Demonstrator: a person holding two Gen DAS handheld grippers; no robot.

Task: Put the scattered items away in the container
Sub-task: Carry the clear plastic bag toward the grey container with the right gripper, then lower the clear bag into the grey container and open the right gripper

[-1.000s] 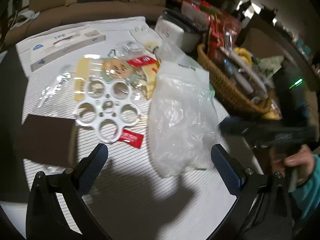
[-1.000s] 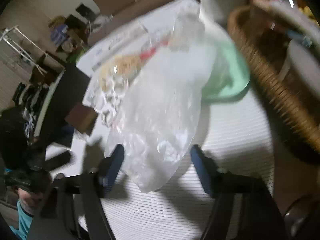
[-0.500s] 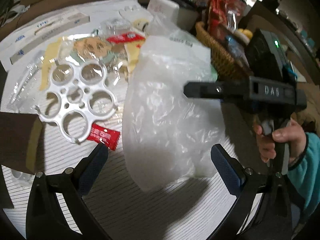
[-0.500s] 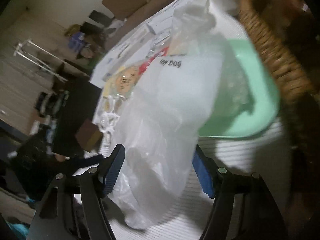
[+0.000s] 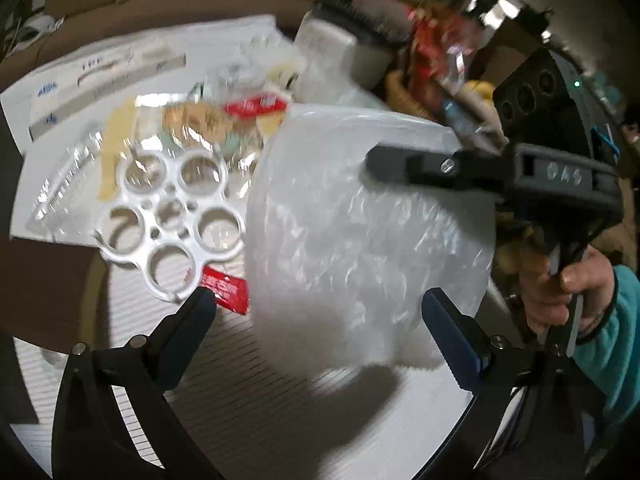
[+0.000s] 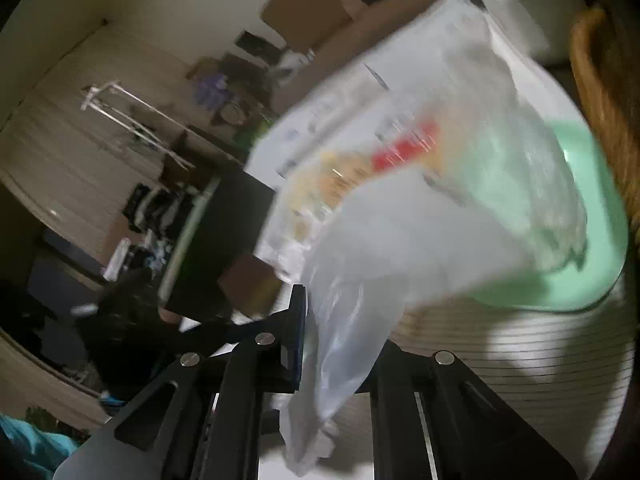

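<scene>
Right gripper: clamped on plastic bag's near end.
Bag: stretches ahead toward green container.
Left gripper: apart.

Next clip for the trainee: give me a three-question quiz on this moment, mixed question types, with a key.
1. True or false: the right gripper is shut on the clear plastic bag.
2. Which lies nearest the left gripper's left fingertip? A) red sachet B) wicker basket C) long white box
3. Fill in: behind the bag, in the right wrist view, sits a pale ____ tray.

Key: 1 true, its jaws have just been closing, with the bag pinched between them. 2 A. 3 green.
</scene>
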